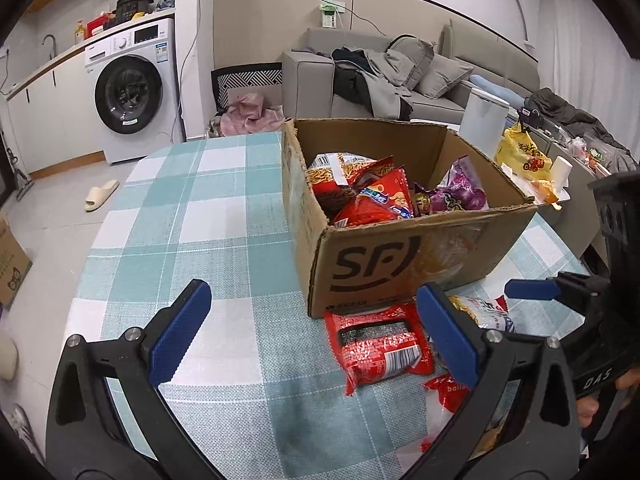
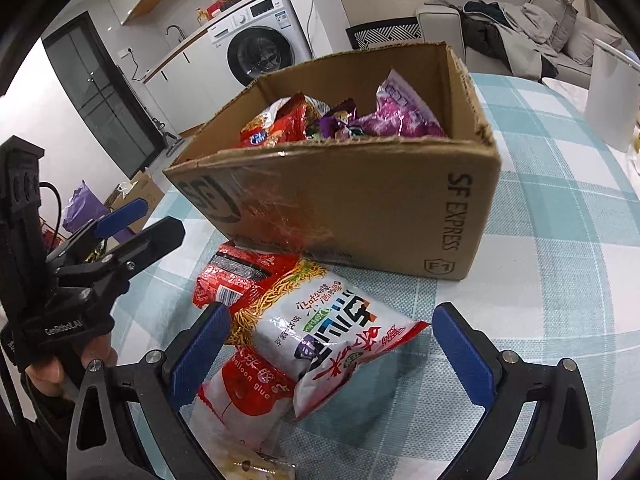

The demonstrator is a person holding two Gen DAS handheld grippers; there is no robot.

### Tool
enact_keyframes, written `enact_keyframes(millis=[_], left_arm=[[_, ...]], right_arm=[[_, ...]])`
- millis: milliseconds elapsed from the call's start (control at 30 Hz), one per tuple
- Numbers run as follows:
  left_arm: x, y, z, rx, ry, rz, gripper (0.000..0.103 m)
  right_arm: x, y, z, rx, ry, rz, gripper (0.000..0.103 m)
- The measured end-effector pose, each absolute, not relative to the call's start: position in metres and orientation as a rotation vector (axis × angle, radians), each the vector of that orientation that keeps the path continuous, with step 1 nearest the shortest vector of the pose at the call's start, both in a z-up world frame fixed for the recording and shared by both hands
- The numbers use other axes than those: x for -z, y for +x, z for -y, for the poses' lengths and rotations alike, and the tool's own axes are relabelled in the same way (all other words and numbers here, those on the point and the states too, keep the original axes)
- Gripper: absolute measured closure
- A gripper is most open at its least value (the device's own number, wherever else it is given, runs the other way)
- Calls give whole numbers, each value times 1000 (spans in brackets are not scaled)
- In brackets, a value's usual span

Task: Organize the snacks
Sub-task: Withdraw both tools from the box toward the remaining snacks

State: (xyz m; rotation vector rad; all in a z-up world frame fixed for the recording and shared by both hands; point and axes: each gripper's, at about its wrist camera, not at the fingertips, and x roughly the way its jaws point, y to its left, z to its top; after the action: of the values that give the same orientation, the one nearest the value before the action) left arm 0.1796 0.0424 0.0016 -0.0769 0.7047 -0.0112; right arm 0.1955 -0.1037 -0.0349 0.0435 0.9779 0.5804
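Note:
An open SF cardboard box (image 1: 420,256) stands on the checked tablecloth and holds several red and purple snack bags (image 1: 372,196); it also shows in the right wrist view (image 2: 360,208). In front of it lie a red packet (image 1: 380,344), a white-and-red noodle snack bag (image 2: 332,320) and a "balloon glue" bag (image 2: 244,396). My left gripper (image 1: 312,332) is open and empty, just left of the red packet. My right gripper (image 2: 332,352) is open, its fingers either side of the noodle bag, above it.
The table (image 1: 208,208) carries a white container (image 1: 482,120), a yellow bag (image 1: 520,156) and a paper roll (image 1: 560,168) behind the box. A washing machine (image 1: 132,88), sofa (image 1: 400,76) and slipper (image 1: 102,195) lie beyond.

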Motion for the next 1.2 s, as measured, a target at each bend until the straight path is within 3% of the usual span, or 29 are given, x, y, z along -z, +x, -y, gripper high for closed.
enact_keyframes(millis=[1200], left_arm=[[60,204,-18,116,-82,-896,1]], right_arm=[[46,212,131,-556,120,-1033,0]])
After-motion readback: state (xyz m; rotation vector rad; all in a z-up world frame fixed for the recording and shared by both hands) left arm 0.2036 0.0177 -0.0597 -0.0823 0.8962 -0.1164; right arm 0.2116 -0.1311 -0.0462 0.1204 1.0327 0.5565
